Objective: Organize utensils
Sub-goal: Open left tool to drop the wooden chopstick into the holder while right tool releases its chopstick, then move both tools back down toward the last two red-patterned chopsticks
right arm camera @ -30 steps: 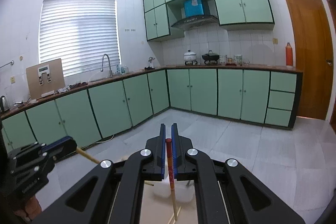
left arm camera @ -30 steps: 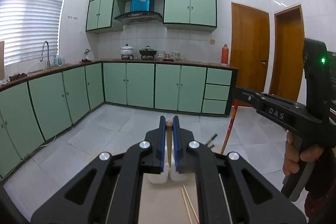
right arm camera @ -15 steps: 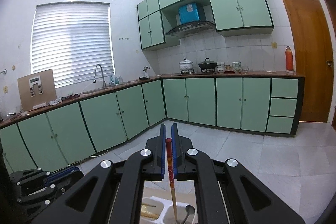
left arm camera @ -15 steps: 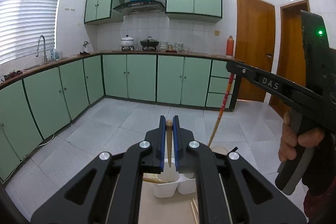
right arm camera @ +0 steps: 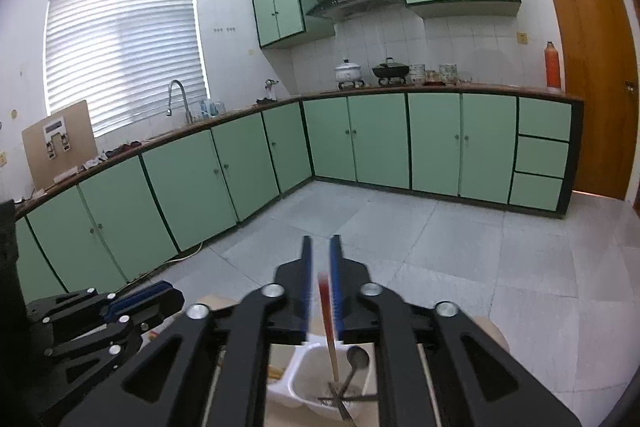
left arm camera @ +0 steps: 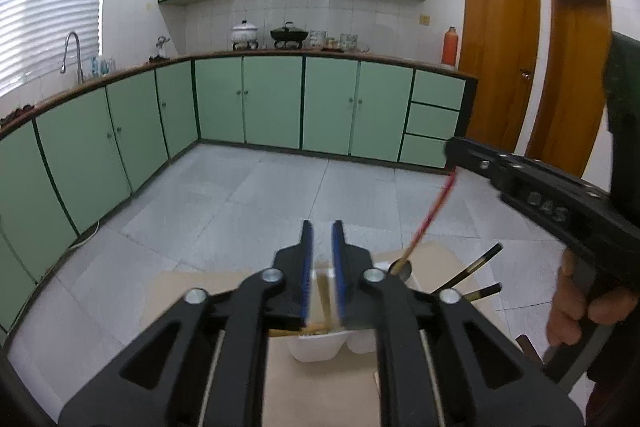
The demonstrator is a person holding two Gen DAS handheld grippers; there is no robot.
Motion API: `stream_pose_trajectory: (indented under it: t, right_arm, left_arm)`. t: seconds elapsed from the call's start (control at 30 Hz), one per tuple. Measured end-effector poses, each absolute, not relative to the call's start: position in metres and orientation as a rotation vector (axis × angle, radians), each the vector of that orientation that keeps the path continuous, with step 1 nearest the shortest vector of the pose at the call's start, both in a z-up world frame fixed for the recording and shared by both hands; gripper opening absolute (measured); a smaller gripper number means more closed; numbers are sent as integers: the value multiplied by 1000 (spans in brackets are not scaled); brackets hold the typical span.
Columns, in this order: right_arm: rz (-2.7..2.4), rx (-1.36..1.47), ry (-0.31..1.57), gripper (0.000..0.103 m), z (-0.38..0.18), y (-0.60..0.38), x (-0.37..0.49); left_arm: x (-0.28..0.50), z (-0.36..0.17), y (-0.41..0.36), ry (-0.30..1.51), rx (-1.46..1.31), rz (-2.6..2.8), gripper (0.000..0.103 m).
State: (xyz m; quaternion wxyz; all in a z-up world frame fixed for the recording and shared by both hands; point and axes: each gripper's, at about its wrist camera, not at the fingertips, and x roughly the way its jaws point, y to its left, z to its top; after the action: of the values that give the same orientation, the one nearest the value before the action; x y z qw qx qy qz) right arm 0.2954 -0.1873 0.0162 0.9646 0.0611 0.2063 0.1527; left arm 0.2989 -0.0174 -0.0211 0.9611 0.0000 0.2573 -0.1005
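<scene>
My left gripper (left arm camera: 321, 241) is open above the left white holder cup (left arm camera: 316, 345); a wooden chopstick (left arm camera: 323, 297) drops between its fingers into that cup. My right gripper (right arm camera: 320, 255) is slightly open, and a red-topped chopstick (right arm camera: 328, 315) slides down between its fingers into the right white cup (right arm camera: 320, 383), beside a metal spoon (right arm camera: 354, 361). In the left wrist view the right gripper (left arm camera: 454, 153) hangs at the right with the red chopstick (left arm camera: 432, 215) below it. Dark chopsticks (left arm camera: 474, 269) stick out of the right cup.
The cups stand on a tan wooden table (left arm camera: 320, 387). Green kitchen cabinets (left arm camera: 280, 103) line the far walls across a tiled floor. The left gripper (right arm camera: 100, 311) shows low at the left in the right wrist view.
Both grippers have tilted down over the cups and their jaws have parted. The wooden chopstick has slipped out of the left jaws, and the red chopstick is sliding down through the right jaws.
</scene>
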Motion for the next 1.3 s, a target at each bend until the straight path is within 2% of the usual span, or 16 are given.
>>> stream_pose_trajectory:
  t: [0.07, 0.13, 0.2, 0.33, 0.4, 0.6, 0.73, 0.87, 1.0, 1.3]
  right_arm:
    - [297, 132, 416, 21, 15, -194, 290]
    - [284, 139, 409, 30, 15, -199, 284]
    - [269, 149, 400, 38, 16, -205, 277]
    - [236, 160, 382, 55, 17, -215, 258]
    - [229, 157, 377, 59, 16, -217, 249]
    - [202, 148, 368, 68, 2, -222, 209]
    - [188, 120, 377, 81, -15, -219, 179]
    - [176, 120, 426, 95, -35, -216, 153]
    - [177, 120, 480, 97, -56, -212, 133]
    - [157, 123, 586, 97, -107, -208, 94]
  left_arm:
    - [296, -25, -12, 522, -15, -192, 33]
    - [292, -24, -9, 511, -21, -191, 35]
    - [284, -21, -7, 492, -13, -182, 44]
    - [267, -15, -5, 460, -12, -168, 57]
    - [256, -14, -4, 444, -11, -156, 64]
    - [223, -23, 3, 425, -48, -150, 72]
    - [198, -39, 6, 437, -64, -142, 77]
    - [171, -61, 8, 463, -73, -138, 86]
    - [146, -88, 11, 501, -88, -130, 90]
    - [108, -138, 16, 567, -53, -115, 91]
